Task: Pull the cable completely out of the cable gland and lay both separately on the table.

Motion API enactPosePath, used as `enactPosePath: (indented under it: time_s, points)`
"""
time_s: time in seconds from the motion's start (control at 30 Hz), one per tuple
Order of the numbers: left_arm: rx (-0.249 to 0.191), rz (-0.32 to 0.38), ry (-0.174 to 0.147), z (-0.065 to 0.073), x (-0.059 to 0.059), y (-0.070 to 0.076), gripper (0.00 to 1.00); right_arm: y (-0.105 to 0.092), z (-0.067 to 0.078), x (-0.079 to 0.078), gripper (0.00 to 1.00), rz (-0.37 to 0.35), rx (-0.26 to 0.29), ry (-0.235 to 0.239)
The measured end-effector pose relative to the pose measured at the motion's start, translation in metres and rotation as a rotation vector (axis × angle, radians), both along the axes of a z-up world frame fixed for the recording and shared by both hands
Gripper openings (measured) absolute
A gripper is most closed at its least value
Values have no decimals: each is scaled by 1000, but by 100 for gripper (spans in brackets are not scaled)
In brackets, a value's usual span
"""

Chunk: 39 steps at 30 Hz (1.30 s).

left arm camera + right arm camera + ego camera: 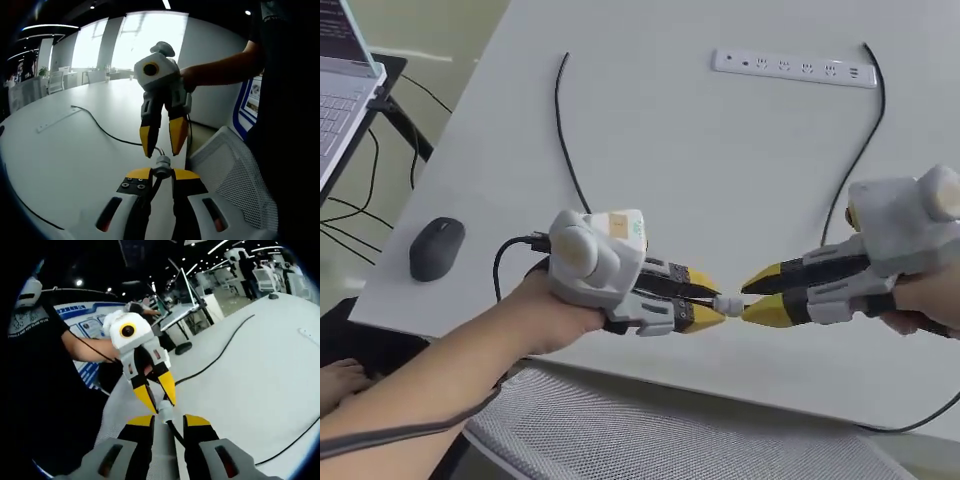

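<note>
A small grey-white cable gland [728,305] hangs in the air over the table's near edge, with my left gripper [712,304] shut on it. In the left gripper view the gland [161,165] sits between my yellow tips, and a dark cable [155,184] runs back between the jaws. My right gripper [748,298] faces it tip to tip, jaws open. In the right gripper view a thin black cable [175,432] leads from the gland [165,411] into the open gap of my right gripper [168,421], touching neither finger.
The white table [670,180] carries a power strip [795,68] at the back, a loose black cable [562,130] and another black lead [855,160] on the right. A mouse [437,247] lies at the left edge near a laptop [340,90]. A mesh chair [650,430] is below.
</note>
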<state>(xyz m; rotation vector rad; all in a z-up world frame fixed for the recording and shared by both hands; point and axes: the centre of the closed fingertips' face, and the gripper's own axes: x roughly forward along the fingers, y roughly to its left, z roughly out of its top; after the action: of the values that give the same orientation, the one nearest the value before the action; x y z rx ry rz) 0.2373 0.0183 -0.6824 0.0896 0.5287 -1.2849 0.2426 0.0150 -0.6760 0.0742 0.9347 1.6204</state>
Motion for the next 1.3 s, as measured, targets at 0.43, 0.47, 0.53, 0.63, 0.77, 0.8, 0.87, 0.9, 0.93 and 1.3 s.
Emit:
enactPosePath:
  time_s: [0.43,0.47,0.53,0.63,0.77,0.8,0.87,0.9,0.93,1.3]
  points:
    - [-18,-18,-28,10,-2,-1,15,4,6,-10,14,29,72,260]
    - [-19,-19,-28,10,-2,-1,15,4,5,-10,14,34,67,258]
    - [-20,-24,-28,11,-3,-2,15,3,3,-13,14,53,63,269]
    - [-18,-29,-31,11,-5,-3,15,5,7,-12,13,43,89,304]
    - [-21,-28,-31,13,-6,-4,14,4,6,-16,13,64,92,345]
    - [-22,-28,-29,13,-6,-4,14,4,6,-20,13,80,86,352]
    - [-19,-37,-28,13,-7,-4,14,5,6,-20,11,80,88,355]
    - [-17,-38,-27,13,-7,-4,14,5,7,-20,9,82,91,362]
    - [-12,-38,-26,12,-8,-4,14,6,6,-20,9,81,87,362]
    - [-20,-3,21,8,-2,-1,14,8,3,-19,7,160,43,83]
